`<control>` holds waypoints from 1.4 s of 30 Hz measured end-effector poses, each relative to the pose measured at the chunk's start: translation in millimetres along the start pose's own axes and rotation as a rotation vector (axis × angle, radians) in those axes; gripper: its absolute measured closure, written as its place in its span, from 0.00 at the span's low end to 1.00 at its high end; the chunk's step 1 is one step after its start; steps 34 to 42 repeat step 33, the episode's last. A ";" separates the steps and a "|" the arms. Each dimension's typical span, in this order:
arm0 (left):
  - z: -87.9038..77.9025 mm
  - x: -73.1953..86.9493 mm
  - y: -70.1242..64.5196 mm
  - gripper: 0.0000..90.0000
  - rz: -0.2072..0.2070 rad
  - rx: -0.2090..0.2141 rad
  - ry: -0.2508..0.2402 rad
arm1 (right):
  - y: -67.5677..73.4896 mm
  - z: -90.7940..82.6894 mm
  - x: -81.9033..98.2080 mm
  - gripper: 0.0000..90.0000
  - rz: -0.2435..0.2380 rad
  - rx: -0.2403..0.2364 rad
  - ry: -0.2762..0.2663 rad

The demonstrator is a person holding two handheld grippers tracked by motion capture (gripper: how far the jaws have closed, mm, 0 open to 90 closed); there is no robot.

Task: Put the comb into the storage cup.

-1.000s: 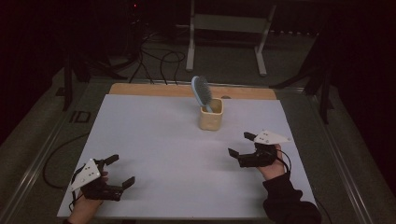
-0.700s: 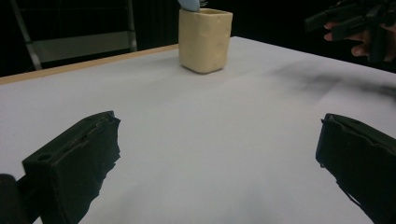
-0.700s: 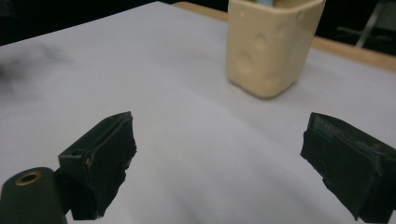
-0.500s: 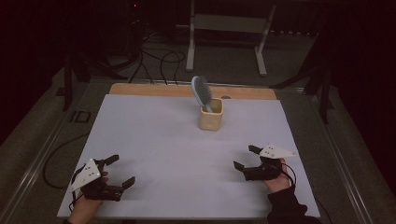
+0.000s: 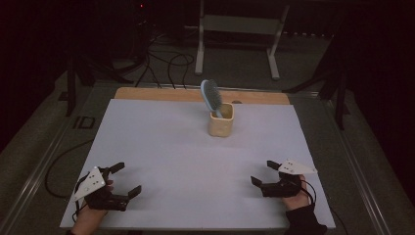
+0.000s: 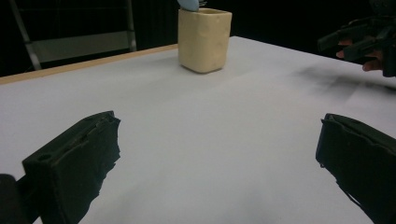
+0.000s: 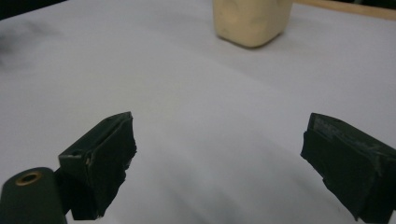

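Observation:
A cream cup (image 5: pixel 221 123) stands toward the back middle of the white table top (image 5: pixel 186 156), with a light blue hairbrush (image 5: pixel 211 96) upright in it, bristle head up. The cup also shows in the left gripper view (image 6: pixel 204 39) and the right gripper view (image 7: pixel 251 21). My left gripper (image 5: pixel 125 179) rests near the front left corner, open and holding nothing (image 6: pixel 219 158). My right gripper (image 5: pixel 265 172) sits low near the front right, open and holding nothing (image 7: pixel 219 158). Far off in the left gripper view, the right gripper (image 6: pixel 359 42) shows at the upper right.
A wooden strip (image 5: pixel 195 95) runs along the table's far edge. Beyond it are a metal stand (image 5: pixel 240 34) and cables (image 5: pixel 161 58) on the dark floor. Metal rails (image 5: pixel 44 161) flank the table.
My right gripper has drawn back toward the front edge of the table and dropped lower. The left gripper, cup and hairbrush have stayed put.

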State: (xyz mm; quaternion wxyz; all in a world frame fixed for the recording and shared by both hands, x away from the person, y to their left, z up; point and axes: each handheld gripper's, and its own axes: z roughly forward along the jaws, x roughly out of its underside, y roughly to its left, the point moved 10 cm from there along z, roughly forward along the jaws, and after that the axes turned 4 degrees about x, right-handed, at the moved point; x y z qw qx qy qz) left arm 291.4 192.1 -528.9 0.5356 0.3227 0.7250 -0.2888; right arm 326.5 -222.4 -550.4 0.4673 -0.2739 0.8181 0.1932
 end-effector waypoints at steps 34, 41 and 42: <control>2.5 2.6 0.7 0.00 -0.007 0.000 0.007 | -11.0 -7.1 32.2 0.10 -0.001 0.037 0.066; 2.5 2.6 0.7 0.00 -0.007 0.000 0.007 | -11.0 -7.1 32.2 0.10 -0.001 0.037 0.066; 2.5 2.6 0.7 0.00 -0.007 0.000 0.007 | -11.0 -7.1 32.2 0.10 -0.001 0.037 0.066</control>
